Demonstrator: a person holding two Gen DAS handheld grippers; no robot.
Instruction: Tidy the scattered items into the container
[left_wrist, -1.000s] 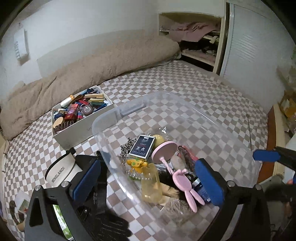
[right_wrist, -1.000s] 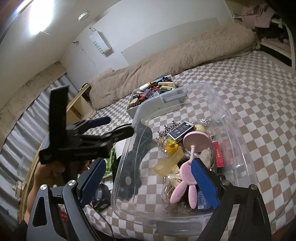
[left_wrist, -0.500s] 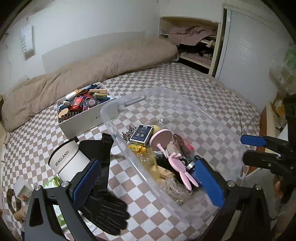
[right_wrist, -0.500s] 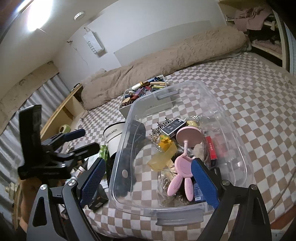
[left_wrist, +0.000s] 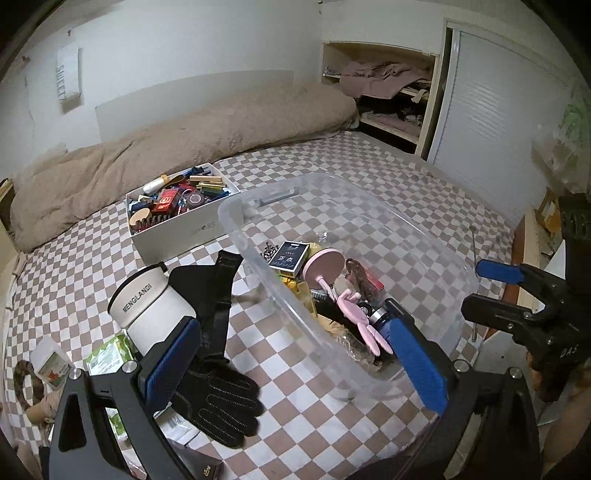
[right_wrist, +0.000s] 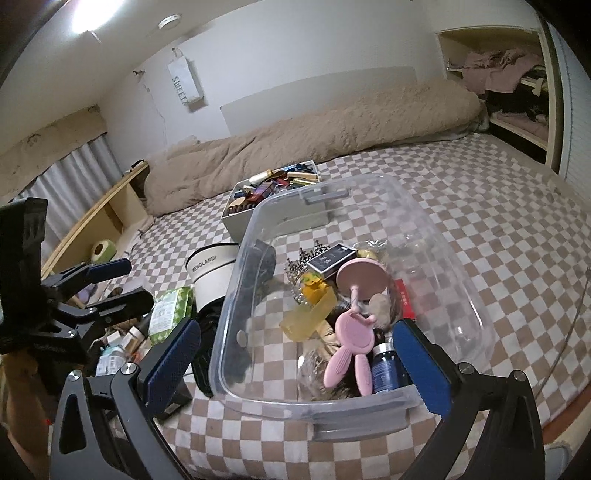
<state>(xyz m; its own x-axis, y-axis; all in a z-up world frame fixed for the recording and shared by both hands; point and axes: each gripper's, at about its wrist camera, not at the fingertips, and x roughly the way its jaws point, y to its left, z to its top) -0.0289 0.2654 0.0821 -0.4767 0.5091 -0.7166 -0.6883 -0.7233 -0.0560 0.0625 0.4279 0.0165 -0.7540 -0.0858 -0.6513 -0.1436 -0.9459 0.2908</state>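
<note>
I am looking down both tools at a clear plastic container (right_wrist: 436, 236), a rounded rectangular tub with grey latch handles at its short ends, sitting on a bed (left_wrist: 388, 177) covered in a tan-and-white checked sheet. Its long axis runs away from my right tool (right_wrist: 295, 365), from the near handle toward the white box (left_wrist: 177, 236) of small items just beyond the far end. Inside lie hard, smooth pieces: a pink rabbit-eared brush (right_wrist: 351, 343), a pink round mirror (right_wrist: 360, 275) on a stem, a yellow translucent case (right_wrist: 308, 319), a dark card box (left_wrist: 289, 254) and a blue bottle (right_wrist: 384, 365). The scattered items lie beside the tub's left wall: a black knit glove (left_wrist: 218, 398), a black strap (left_wrist: 218, 295), a white cylindrical pouch (left_wrist: 147, 302) lettered MENGLANDI and a green wipes pack (right_wrist: 170, 314). The right tool's jaws are opening, wide apart, framing the near rim with nothing between the pads. The left tool (left_wrist: 295, 362) is spread wide and empty, over the glove and the tub's wall. The bed right of the tub is bare sheet; a beige quilt (right_wrist: 314, 144) bounds the far edge.
</note>
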